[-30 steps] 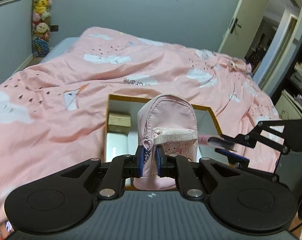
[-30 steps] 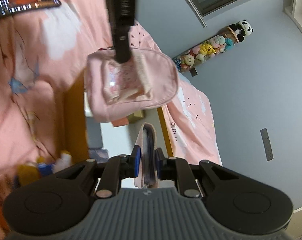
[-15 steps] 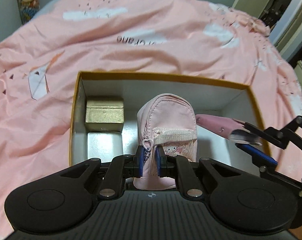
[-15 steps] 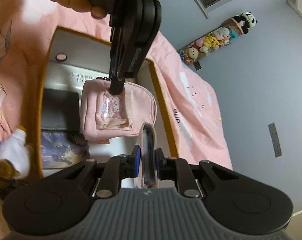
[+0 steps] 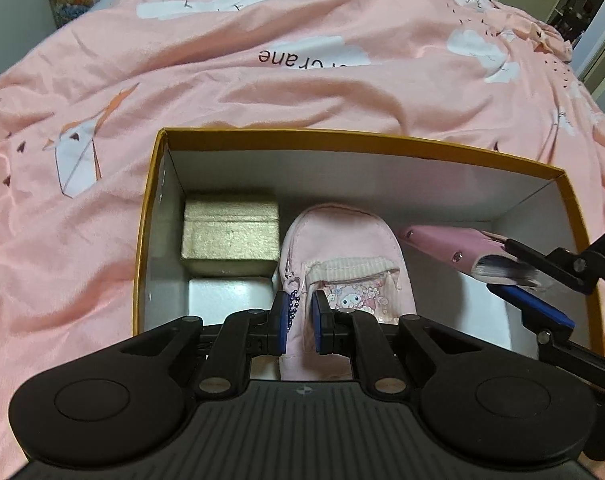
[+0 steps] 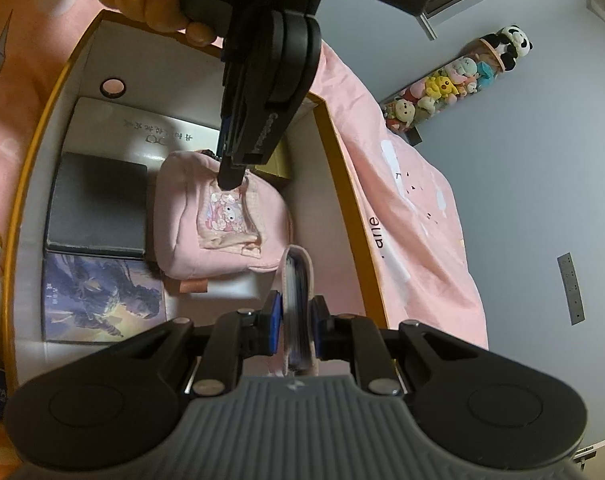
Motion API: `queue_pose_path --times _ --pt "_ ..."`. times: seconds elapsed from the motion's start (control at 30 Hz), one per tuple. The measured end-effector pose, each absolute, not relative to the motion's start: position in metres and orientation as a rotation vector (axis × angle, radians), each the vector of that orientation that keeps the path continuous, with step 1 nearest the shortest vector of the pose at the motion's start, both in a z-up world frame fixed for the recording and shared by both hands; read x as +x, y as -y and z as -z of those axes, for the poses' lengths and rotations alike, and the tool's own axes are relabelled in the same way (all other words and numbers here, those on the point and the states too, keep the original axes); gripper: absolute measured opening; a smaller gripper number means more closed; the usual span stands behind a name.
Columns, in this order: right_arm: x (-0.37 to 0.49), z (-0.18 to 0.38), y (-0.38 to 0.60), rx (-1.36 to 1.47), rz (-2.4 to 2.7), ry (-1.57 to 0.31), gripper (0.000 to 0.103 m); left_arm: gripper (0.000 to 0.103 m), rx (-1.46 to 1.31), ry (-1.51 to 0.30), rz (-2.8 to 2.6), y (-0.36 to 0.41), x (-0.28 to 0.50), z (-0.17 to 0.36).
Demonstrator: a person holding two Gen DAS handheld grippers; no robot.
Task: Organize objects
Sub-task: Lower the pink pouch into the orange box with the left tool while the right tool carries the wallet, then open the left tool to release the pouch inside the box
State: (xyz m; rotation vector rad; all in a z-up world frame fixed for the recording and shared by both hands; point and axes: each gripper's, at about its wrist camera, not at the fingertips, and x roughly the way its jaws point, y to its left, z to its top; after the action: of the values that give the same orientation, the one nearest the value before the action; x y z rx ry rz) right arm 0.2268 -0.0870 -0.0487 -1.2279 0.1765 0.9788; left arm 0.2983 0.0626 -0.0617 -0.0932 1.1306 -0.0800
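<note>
A gold-rimmed cardboard box (image 5: 342, 138) sits on the pink bed. My left gripper (image 5: 300, 322) is shut on a small pink pouch backpack (image 5: 342, 240) and holds it low inside the box; the pouch (image 6: 218, 220) also shows in the right wrist view, pinched by the left gripper (image 6: 230, 176). My right gripper (image 6: 294, 316) is shut on a pink wallet (image 6: 296, 280), held over the box's right part; the wallet (image 5: 458, 248) shows in the left wrist view at right.
In the box lie a gold box (image 5: 230, 236), a white box (image 5: 226, 294), a black case (image 6: 98, 204) and an illustrated booklet (image 6: 102, 300). The pink duvet (image 5: 262, 60) surrounds it. Plush toys (image 6: 454, 80) hang on the far wall.
Both grippers have gone down into the box with their loads. The pouch now sits close to the box floor and the wallet is beside it.
</note>
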Motion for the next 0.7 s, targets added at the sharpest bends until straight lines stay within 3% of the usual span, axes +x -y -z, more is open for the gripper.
queue_pose_path --times 0.43,0.7 --pt "0.227 0.054 0.087 -1.215 -1.002 -0.195 0.016 0.016 0.006 -1.143 0.064 -0.052 0.300 0.087" --pt "0.220 0.051 0.087 -1.224 -1.013 -0.121 0.016 0.022 -0.041 -1.050 0.104 -0.063 0.283 0.058"
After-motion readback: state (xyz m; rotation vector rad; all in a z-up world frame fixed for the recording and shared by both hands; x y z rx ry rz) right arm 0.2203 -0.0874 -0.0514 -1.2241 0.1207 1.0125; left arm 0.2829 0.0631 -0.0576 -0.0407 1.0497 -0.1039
